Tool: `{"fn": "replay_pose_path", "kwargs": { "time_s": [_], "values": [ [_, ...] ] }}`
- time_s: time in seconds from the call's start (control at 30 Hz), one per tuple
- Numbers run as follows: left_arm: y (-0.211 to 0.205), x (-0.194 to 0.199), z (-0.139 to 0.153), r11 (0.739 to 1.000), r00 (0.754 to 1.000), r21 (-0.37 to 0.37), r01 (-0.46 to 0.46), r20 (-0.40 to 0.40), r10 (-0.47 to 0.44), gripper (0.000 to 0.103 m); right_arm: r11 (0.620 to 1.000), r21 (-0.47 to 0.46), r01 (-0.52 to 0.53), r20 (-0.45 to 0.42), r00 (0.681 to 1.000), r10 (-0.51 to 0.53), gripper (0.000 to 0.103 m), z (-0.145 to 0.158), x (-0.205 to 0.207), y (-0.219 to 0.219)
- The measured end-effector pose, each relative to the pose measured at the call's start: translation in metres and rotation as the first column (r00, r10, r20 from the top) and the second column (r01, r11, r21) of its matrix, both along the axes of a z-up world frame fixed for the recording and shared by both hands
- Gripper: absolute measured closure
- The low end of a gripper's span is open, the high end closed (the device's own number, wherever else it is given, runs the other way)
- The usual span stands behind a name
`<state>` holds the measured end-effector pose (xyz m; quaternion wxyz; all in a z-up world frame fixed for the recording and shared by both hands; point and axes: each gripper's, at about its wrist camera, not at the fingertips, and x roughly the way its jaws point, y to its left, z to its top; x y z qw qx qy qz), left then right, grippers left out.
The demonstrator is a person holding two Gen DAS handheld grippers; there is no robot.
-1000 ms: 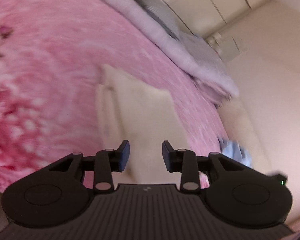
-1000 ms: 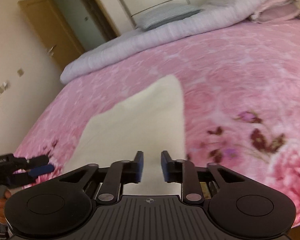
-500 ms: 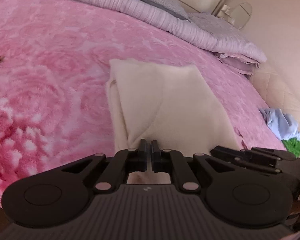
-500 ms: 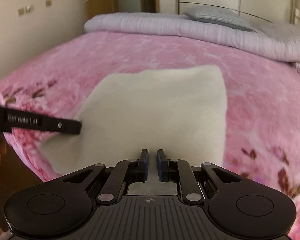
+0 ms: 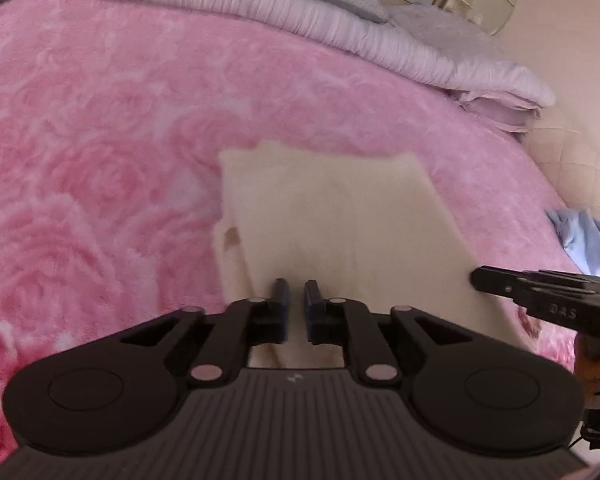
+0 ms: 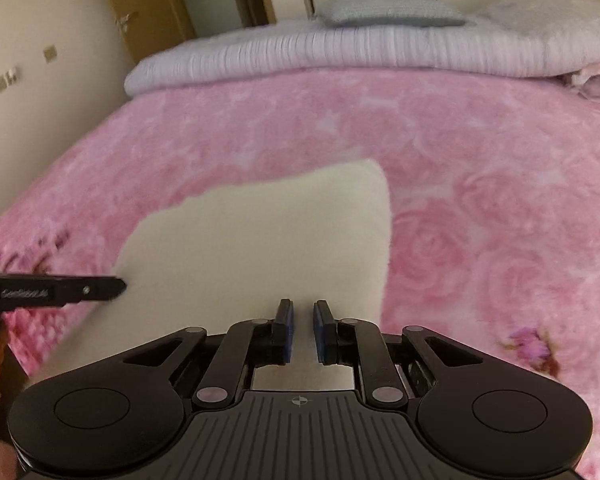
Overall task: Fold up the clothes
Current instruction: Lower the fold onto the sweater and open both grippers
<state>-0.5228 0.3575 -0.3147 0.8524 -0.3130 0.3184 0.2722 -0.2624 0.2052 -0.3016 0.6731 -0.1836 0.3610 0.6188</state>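
Two grippers sit at the near edge of one cream garment (image 5: 336, 232) folded on the pink blanket (image 5: 100, 128). Left view: the left gripper (image 5: 293, 304), slightly parted and holding nothing, faces the cloth, whose long axis runs away from it

Right view: the right gripper (image 6: 301, 330), likewise released, sits equally near, garment (image 6: 260, 248) straight ahead

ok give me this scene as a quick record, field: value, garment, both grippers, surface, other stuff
garment: cream garment, folded into a rectangle, lying flat
surface: pink rose-print blanket on the bed
left gripper: open by a narrow gap, over the near edge of the garment, nothing between the fingers
right gripper: open by a narrow gap, over the same near edge, holding nothing
far end: rolled lilac quilt with a grey pillow on it
bed's right edge: blue cloth
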Motion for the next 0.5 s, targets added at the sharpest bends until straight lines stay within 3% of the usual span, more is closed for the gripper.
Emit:
{"fn": "replay_pose_path", "kwargs": {
  "time_s": [0.17,0.33,0.43,0.5],
  "values": [
    [0.025,0.010,0.016,1.000,0.999,-0.016,0.009,0.042,-0.008,0.092,0.996,0.052,-0.070,0.017,0.997,0.069,0.089,0.014,0.024,0.021],
    [0.049,0.067,0.020,0.989,0.986,-0.021,0.147,0.081,-0.145,0.092,0.976,0.050,-0.210,0.017,0.978,0.210,0.089,0.007,0.032,0.073],
    [0.060,0.106,-0.001,0.980,0.980,-0.024,0.199,0.019,-0.199,0.091,0.965,0.040,-0.259,-0.003,0.966,0.259,0.089,-0.010,0.033,0.106],
    [0.067,0.122,-0.018,0.977,0.977,0.002,0.211,-0.043,-0.211,0.097,0.969,0.021,-0.247,-0.013,0.969,0.248,0.089,-0.024,0.039,0.123]
  ]
}}
